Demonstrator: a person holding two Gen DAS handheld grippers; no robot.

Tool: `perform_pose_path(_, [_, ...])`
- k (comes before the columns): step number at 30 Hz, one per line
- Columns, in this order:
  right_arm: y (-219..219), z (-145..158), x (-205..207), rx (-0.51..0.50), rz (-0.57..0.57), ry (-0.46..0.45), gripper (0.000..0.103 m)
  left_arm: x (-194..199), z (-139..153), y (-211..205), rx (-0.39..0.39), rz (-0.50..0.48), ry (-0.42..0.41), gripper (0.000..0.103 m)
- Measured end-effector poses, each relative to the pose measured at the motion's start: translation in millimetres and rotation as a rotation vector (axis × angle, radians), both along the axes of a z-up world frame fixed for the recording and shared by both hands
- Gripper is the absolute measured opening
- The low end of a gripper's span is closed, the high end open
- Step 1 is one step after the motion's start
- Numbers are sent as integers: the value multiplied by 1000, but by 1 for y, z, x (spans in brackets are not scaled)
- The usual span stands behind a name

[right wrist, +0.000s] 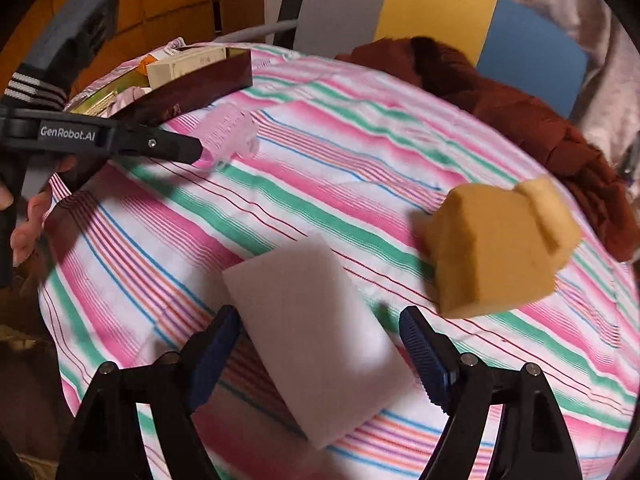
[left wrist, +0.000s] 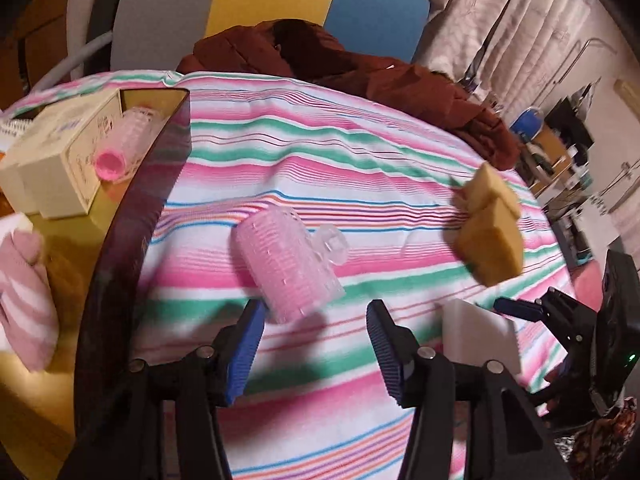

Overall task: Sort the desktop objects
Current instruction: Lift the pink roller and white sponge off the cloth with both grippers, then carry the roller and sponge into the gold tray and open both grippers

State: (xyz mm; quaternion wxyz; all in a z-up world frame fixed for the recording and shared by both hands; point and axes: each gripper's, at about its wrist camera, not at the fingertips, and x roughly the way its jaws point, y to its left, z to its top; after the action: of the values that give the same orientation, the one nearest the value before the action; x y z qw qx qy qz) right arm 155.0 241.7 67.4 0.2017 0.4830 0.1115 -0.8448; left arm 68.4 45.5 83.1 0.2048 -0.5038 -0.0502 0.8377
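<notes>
While the left wrist view looks straight into the dark brown open box [left wrist: 132, 208] at its nine o'clock edge, the right wrist view catches that box only from far off at eleven o'clock, over its outer wall. Only the left view shows the contents clearly: a cream cardboard carton [left wrist: 60, 164] with small print too blurred to read, a pink mesh hair roller [left wrist: 120, 152] leaning on it, and a pink-and-white striped rolled cloth [left wrist: 24, 304] at eight o'clock.

On the pink, green and white striped tablecloth [left wrist: 320, 152] a second pink mesh hair roller with a clear clip [left wrist: 288, 264] lies just ahead of the left gripper [left wrist: 316, 344], near its left blue pad. The jaws stand apart with nothing between them.

The right gripper [right wrist: 320, 356] is spread wide, straddling the near part of a white rectangular foam block [right wrist: 316, 332]; neither pad presses on it, as far as the blur allows. A tan sponge block with a paler piece on top [right wrist: 496, 248] sits at two o'clock of it, apart from the foam.

Only the right view shows the left tool's side, printed "GenRobot.AI", with fingers of a hand [right wrist: 28, 216] beneath.

A rust-brown padded garment [right wrist: 520, 120] lies along the far edge at one o'clock. Bare cloth stretches between roller, foam and sponge; the cloth drops away at the near edge.
</notes>
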Motion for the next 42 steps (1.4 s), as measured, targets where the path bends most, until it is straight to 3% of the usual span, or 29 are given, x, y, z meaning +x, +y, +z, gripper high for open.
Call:
perform_pose_path(6, [-2,-5,19,-43,-88,-5,73,-7,-7,6,-71,4,39,54])
perform_pose_path(11, [1,1,40,-245,-284,-57,72,-7,-8,8,-88,19,58,55])
perform_pose_path(18, [-8,2,60,-264,-374,10,76,-8,-6,14,-126,17,120,54])
perform_pose_path(25, [-2,8,72,-263,-345,9,77,-4,-7,16,-149,-10,152,51])
perform_pose_path(33, [-14,9,73,-188,-338,19,68,2,2,6,-86,-25,158,50])
perform_pose_path(42, [-30,23,76,-286,-361,39,68,32,34,-37,27,-20,196,50])
